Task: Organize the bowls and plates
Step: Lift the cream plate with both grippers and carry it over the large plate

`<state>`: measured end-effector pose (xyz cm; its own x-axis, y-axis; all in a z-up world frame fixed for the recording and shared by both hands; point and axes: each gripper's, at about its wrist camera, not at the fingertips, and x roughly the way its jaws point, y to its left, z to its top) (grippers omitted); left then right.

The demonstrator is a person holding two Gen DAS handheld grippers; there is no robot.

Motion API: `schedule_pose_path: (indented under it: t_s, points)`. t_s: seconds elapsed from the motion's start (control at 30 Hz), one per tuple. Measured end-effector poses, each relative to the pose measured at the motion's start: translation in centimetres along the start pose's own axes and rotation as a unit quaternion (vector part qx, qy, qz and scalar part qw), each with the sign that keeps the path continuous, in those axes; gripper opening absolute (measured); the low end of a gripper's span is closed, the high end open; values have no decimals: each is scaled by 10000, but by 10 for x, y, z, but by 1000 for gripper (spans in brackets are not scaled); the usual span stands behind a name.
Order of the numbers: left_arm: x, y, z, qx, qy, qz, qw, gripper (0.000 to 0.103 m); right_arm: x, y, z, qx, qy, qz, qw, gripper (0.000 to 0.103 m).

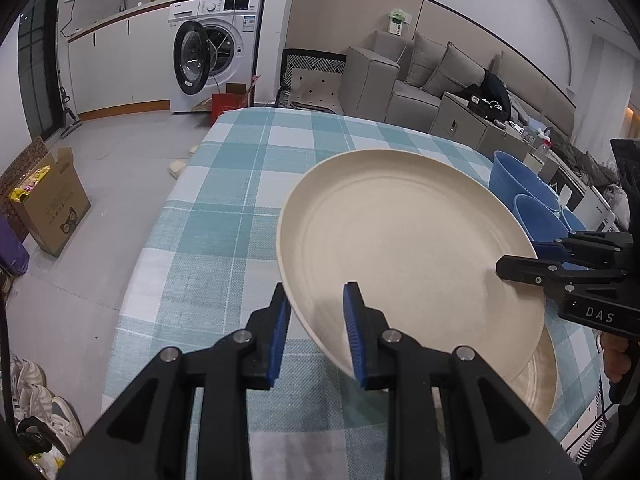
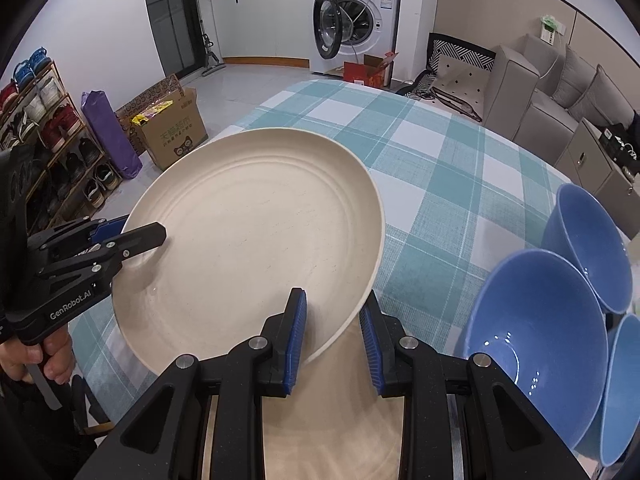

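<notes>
The left tongs (image 1: 316, 334) and right tongs (image 2: 333, 344) each clamp opposite rims of the cream plate (image 2: 248, 240), held tilted above the table (image 1: 224, 208). Uneven lifting could let the plate slip from either pinch. A second plate (image 2: 332, 420) lies beneath; blue bowls (image 2: 536, 320) crowd the right side, risking a knock.

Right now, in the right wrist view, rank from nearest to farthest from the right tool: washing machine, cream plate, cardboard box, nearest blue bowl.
1. Cream plate, gripped in the right tool.
2. Nearest blue bowl, just right.
3. Cardboard box, floor, far left.
4. Washing machine, back wall.
</notes>
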<state>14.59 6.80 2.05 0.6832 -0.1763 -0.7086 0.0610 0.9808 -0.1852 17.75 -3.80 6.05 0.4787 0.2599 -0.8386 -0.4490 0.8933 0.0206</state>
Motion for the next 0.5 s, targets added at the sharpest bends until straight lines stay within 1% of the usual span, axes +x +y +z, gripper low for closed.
schedule_pose_path:
  t_s: [0.3, 0.5]
  points:
    - [-2, -19, -3, 281, 77, -165, 9994, 25, -18, -12, -23, 295, 56, -23, 9995, 28]
    - [-8, -31, -5, 418, 27, -271, 9988, 25, -29, -18, -42, 549, 115, -7, 9984, 28]
